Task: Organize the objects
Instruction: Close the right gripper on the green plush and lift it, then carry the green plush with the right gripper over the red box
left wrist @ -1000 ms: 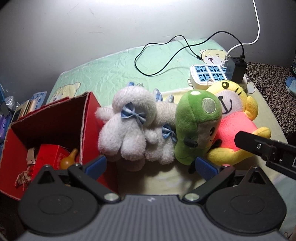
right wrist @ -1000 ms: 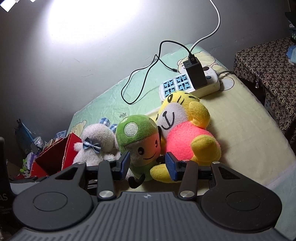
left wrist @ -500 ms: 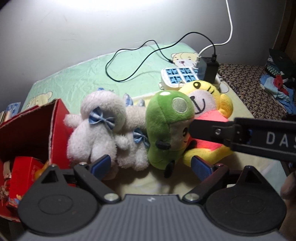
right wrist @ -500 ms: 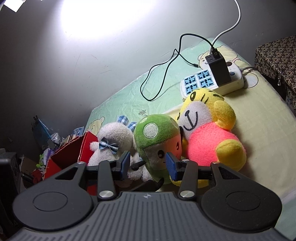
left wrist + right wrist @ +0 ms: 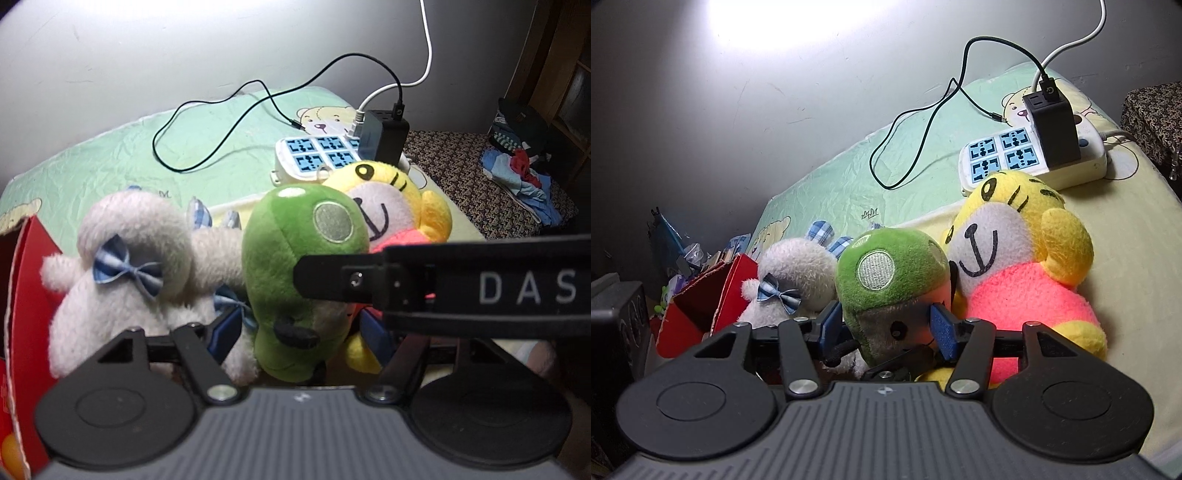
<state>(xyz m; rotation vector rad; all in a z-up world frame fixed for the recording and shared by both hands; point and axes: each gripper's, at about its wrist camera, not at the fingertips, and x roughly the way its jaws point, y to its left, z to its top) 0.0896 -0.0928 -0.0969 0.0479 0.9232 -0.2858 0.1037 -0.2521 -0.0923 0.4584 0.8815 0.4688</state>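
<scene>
Right tongs clamp the green round-headed plush toy, wedged between neighbours; left tongs straddle it open. Arm reads "DAS".

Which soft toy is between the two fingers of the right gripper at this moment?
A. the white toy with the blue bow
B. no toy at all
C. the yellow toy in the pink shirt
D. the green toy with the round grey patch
D: in the right wrist view the right gripper has its blue pads on either side of the green toy, while the white toy and the yellow toy sit outside the fingers.
</scene>
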